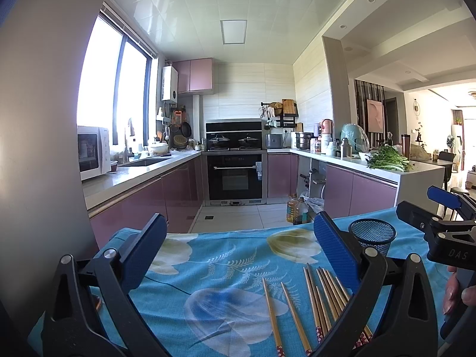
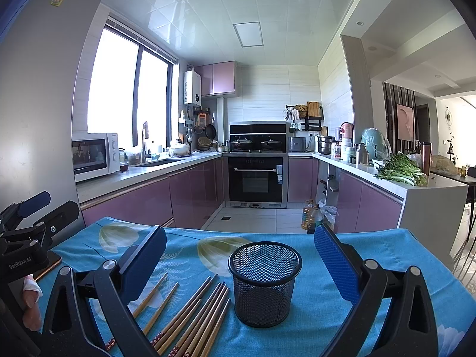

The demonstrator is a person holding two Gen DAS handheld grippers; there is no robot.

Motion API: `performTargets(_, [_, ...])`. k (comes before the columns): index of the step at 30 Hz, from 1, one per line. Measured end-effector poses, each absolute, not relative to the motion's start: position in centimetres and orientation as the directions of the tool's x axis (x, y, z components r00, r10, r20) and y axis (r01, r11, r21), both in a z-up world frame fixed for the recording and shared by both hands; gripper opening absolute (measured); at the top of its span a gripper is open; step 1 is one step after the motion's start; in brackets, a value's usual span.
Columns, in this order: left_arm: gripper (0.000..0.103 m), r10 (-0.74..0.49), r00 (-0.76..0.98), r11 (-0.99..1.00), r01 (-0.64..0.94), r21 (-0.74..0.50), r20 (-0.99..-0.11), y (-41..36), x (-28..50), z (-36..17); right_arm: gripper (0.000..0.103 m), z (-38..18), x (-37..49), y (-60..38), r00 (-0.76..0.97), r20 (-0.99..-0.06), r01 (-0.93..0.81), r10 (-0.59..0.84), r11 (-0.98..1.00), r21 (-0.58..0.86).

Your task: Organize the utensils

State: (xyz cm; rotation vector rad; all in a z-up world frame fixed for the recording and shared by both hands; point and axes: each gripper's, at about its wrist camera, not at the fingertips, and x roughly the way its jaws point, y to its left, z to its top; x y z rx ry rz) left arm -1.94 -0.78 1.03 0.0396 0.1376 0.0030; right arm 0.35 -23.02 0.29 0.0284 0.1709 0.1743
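Wooden chopsticks (image 2: pixel 190 315), mesh holder (image 2: pixel 264 282), jaws spread

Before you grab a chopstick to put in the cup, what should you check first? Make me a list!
1. Left gripper open with nothing in it: ok.
2. Right gripper open with nothing in it: ok.
3. Mesh cup standing upright: ok.
4. Cup has nothing inside: ok, as far as the right wrist view shows.
5. Chopsticks lying flat on the blue tablecloth, beside the cup: ok.
6. Chopsticks spaced for picking just one: not ok, most lie bunched together.
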Motion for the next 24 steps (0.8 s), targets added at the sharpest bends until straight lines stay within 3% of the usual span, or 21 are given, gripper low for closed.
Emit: performTargets(24, [0.097,-0.005,0.988,0.999,0.012,0.046,-0.153,-0.97,-1.57,0.47,0.096,0.16,0.55,-22.79,0.961,-0.193,-0.191,0.197,0.98,0.05])
